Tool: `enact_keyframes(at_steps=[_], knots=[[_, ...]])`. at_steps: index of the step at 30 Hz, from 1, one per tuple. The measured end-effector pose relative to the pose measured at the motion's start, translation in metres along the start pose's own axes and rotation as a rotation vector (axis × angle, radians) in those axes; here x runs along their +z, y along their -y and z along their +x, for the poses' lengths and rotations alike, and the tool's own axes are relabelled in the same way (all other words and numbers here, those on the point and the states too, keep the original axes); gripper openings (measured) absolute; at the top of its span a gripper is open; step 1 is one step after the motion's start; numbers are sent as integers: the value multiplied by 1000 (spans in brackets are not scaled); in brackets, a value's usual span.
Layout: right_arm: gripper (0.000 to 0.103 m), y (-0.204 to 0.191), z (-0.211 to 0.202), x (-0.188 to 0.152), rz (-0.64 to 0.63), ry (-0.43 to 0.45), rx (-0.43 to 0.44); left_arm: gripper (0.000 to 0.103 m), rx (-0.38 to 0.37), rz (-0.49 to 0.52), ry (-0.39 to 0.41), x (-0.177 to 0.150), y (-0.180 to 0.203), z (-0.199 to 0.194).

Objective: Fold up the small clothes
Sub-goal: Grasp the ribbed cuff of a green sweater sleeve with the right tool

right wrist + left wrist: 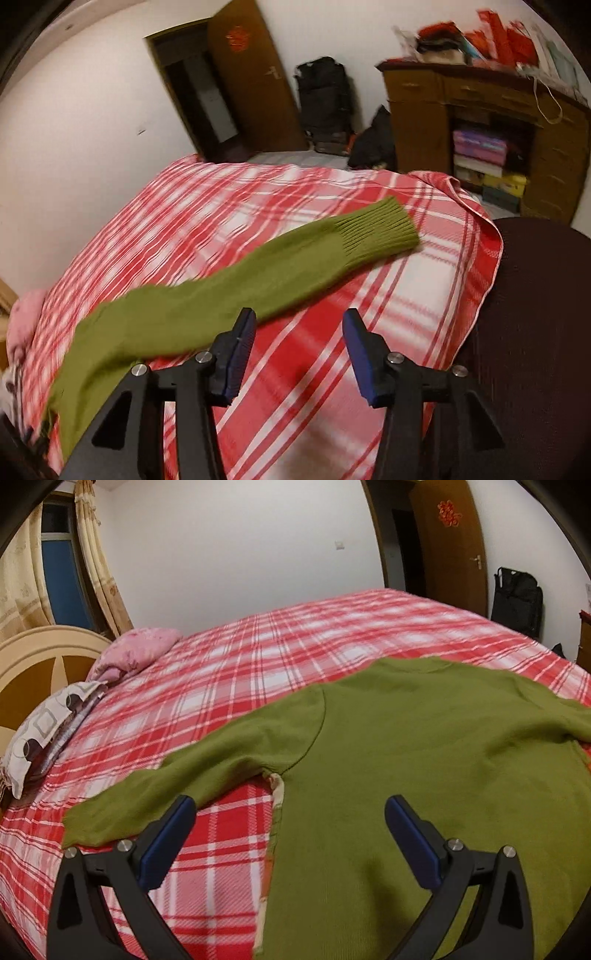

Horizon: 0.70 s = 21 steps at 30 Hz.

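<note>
Green sweater (424,746) spread flat on the red plaid bedspread (229,672).
Left gripper (290,816) gapes over its side hem; right gripper (299,328), jaws apart and empty, hangs near the ribbed-cuffed knit sleeve (280,266).

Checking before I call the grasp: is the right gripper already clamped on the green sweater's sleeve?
No. The right gripper stands open over bare plaid bedspread, with the green sweater's sleeve lying outside its left finger.

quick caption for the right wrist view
Open right gripper above a green sweater sleeve spread on a red plaid bedspread.
</note>
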State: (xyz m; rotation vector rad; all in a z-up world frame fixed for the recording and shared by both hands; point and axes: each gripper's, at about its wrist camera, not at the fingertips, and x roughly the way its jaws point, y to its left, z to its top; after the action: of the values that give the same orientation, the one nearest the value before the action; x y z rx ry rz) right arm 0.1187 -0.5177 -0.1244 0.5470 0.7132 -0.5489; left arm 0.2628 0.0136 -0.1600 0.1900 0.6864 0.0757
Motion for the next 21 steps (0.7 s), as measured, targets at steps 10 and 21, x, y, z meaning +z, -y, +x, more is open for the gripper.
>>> enact_keyframes(at_steps=[10,21], knots=[[34,36,54,36,165,-34,-26,103,-6,-6,-74,-5,8,28],[7,18,70,63,100,17,-65,103,-59,-10,-62,-3,7,30]])
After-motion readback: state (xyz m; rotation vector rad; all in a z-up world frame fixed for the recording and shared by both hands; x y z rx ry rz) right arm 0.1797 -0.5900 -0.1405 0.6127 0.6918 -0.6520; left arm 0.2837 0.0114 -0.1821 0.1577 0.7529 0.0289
